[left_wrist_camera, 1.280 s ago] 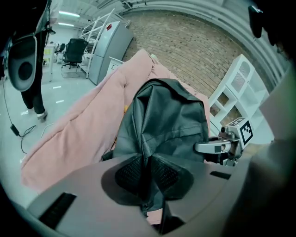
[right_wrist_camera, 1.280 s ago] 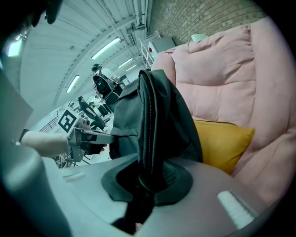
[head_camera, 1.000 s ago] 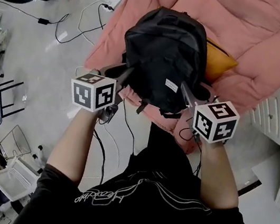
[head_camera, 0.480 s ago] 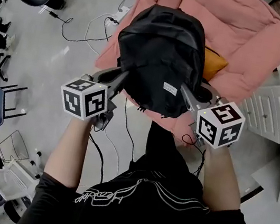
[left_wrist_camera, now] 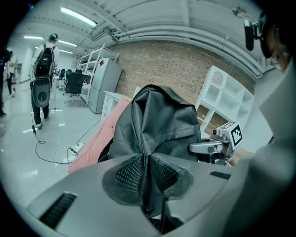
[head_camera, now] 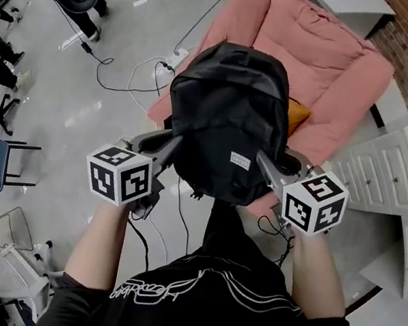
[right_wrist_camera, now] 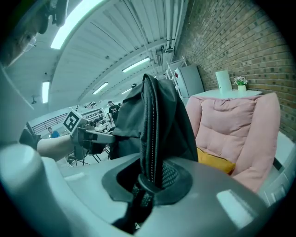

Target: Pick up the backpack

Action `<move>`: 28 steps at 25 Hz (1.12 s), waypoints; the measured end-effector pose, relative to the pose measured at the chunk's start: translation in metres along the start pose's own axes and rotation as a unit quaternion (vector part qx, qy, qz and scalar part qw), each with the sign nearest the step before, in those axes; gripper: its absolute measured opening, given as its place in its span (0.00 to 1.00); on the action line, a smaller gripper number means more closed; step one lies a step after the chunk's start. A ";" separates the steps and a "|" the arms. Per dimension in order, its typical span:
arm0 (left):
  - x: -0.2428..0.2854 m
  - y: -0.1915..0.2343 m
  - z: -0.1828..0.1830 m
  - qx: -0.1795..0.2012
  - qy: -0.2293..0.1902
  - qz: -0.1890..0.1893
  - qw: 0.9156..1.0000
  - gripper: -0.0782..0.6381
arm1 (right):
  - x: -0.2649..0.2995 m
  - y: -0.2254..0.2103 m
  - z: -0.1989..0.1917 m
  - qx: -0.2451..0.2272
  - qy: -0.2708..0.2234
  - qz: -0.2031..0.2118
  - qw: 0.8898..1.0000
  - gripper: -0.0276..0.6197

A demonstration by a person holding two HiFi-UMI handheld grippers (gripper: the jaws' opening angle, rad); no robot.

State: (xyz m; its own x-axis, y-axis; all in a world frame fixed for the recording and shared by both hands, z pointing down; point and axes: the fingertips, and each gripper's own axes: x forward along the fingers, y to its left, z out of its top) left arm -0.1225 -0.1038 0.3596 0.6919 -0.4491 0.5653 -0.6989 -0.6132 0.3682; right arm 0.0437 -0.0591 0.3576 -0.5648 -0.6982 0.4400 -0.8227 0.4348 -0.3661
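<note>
Grey floor (head_camera: 78, 121) and a pink armchair (head_camera: 322, 70) frame the black backpack (head_camera: 228, 116) at the centre of the head view, dead ahead of me, its long axis running up the frame away from my chest. My left gripper (head_camera: 174, 144) bites its left flank and my right gripper (head_camera: 265, 161) its right, both at the bag's near, lower end, neither closer than the other. Each pair of jaws stands narrow, clamped on black fabric: a seam fold on the left, the zipper edge on the right. An orange cushion (head_camera: 297, 116) peeks out at the bag's right edge. By my reckoning the two grips carry the bag, so both hands must rise level.
</note>
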 end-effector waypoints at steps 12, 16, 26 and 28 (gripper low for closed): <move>-0.060 -0.064 0.009 0.000 -0.036 -0.028 0.999 0.18 | -0.076 0.048 0.028 -0.035 -0.019 -0.005 0.999 0.12; -0.073 -0.078 0.014 0.005 -0.045 -0.030 0.999 0.17 | -0.090 0.054 0.036 -0.036 -0.032 -0.004 0.999 0.12; -0.087 -0.086 0.025 0.012 -0.060 -0.018 0.998 0.17 | -0.098 0.063 0.050 -0.043 -0.049 0.016 0.998 0.12; -0.087 -0.084 0.027 0.011 -0.060 -0.015 0.998 0.17 | -0.097 0.064 0.053 -0.048 -0.052 0.016 0.997 0.12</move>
State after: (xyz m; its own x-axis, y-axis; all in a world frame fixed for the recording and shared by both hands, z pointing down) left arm -0.1189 -0.0308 0.2595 0.7307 -0.5039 0.4605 -0.6736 -0.6419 0.3663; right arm 0.0492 0.0062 0.2486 -0.5853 -0.7362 0.3399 -0.8096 0.5069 -0.2961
